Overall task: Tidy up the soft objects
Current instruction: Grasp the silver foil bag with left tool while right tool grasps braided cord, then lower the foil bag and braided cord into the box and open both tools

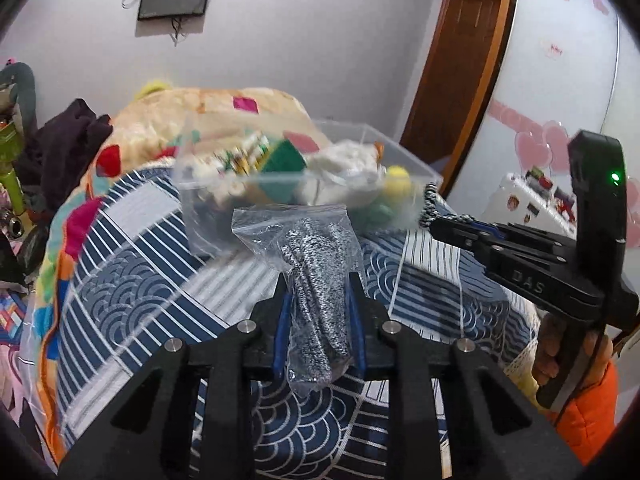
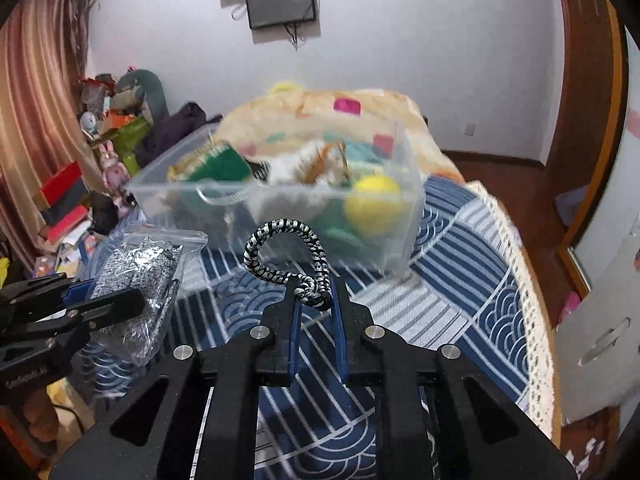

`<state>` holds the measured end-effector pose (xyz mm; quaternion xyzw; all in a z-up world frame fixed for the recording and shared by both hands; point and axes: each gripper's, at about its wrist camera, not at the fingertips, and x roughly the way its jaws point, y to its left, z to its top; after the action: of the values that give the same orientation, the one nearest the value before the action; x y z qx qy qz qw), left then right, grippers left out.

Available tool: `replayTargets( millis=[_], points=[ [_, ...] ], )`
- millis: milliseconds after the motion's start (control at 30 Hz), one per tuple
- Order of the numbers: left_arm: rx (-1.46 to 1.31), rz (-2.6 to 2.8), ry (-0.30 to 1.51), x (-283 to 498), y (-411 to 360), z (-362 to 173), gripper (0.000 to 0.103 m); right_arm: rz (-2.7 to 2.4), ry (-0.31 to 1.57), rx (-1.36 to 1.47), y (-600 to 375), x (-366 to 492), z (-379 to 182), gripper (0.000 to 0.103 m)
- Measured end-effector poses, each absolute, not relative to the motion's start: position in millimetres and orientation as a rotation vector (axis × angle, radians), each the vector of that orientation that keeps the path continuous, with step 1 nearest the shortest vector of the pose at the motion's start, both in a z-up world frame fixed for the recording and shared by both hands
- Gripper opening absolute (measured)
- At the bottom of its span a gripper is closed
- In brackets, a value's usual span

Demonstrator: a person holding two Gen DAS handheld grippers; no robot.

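Note:
My left gripper (image 1: 318, 280) is shut on a clear zip bag (image 1: 308, 256) full of black-and-white speckled cord, held above the bed; the bag also shows in the right wrist view (image 2: 140, 276). My right gripper (image 2: 316, 300) is shut on a loop of black-and-white braided cord (image 2: 288, 248), held beside the bag; it shows at the right of the left wrist view (image 1: 430, 216). Beyond both stands a clear plastic box (image 2: 404, 168) with soft items: a yellow ball (image 2: 372, 204), a green piece (image 2: 216, 168) and white fluff (image 2: 296, 164).
The bed has a blue-and-white wave-pattern cover (image 2: 460, 264) with a lace edge at the right. A folded colourful quilt (image 1: 200, 112) lies behind the box. Cluttered toys and boxes (image 2: 100, 152) stand at the left. A wooden door frame (image 1: 460, 60) and a white cabinet (image 2: 600, 340) stand at the right.

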<state>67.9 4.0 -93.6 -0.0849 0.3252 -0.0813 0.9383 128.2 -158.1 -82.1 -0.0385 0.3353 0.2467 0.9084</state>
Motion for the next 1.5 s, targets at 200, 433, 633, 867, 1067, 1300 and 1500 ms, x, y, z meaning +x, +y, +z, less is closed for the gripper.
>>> replayTargets(
  millis=[200,433,633,867,1067,1300,1500],
  points=[
    [-0.175,-0.134,0.586,76,19,-63,0.026,0.52,0.612,-0.065,-155,125,-56,0.013],
    [-0.139,-0.09,0.499,97,28,-30,0.026,0.522,0.54,-0.055,-146,134,-31,0.013],
    [-0.132,-0.064,0.482,124,36,-23,0.026,0.53,0.504,-0.054,-131,148,-22,0.013],
    [-0.148,-0.028,0.508,155,46,-39,0.026,0.535,0.531,-0.062,-110,169,-27,0.013],
    [-0.144,-0.013,0.567,178,49,-60,0.026,0.541,0.6,-0.065,-89,190,-42,0.013],
    [-0.119,-0.027,0.626,196,41,-81,0.026,0.535,0.684,-0.094,-74,202,-65,0.013],
    [-0.092,-0.024,0.633,193,37,-84,0.029,0.552,0.696,-0.096,-79,197,-69,0.015]
  ],
)
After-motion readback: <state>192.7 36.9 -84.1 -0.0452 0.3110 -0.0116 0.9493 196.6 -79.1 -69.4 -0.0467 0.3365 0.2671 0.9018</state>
